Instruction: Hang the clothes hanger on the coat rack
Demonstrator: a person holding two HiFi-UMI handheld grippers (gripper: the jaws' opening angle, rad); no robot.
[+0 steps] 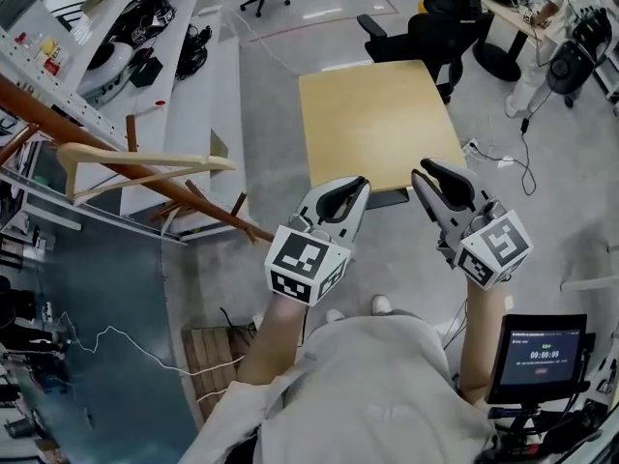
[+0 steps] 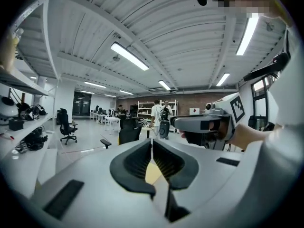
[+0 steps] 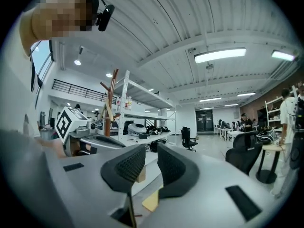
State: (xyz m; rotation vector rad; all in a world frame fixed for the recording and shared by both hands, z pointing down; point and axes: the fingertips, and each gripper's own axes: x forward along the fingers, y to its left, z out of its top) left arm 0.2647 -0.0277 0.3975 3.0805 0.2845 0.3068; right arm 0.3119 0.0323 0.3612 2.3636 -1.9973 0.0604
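A pale wooden clothes hanger (image 1: 145, 159) hangs on a peg of the brown wooden coat rack (image 1: 222, 216) at the left of the head view. Both also show far off in the right gripper view, the coat rack (image 3: 111, 99) with the hanger (image 3: 108, 112) on it. My left gripper (image 1: 360, 184) is held in front of my body, to the right of the rack, jaws together with nothing in them (image 2: 152, 141). Beside it, my right gripper (image 1: 424, 170) is held level, its jaws a little apart and empty (image 3: 151, 148).
A light wooden table (image 1: 372, 124) stands straight ahead below the grippers, with black office chairs (image 1: 435, 37) behind it. White shelving (image 1: 145, 56) with gear runs along the left behind the rack. A small screen (image 1: 537, 356) sits at lower right. People stand at far desks (image 1: 542, 46).
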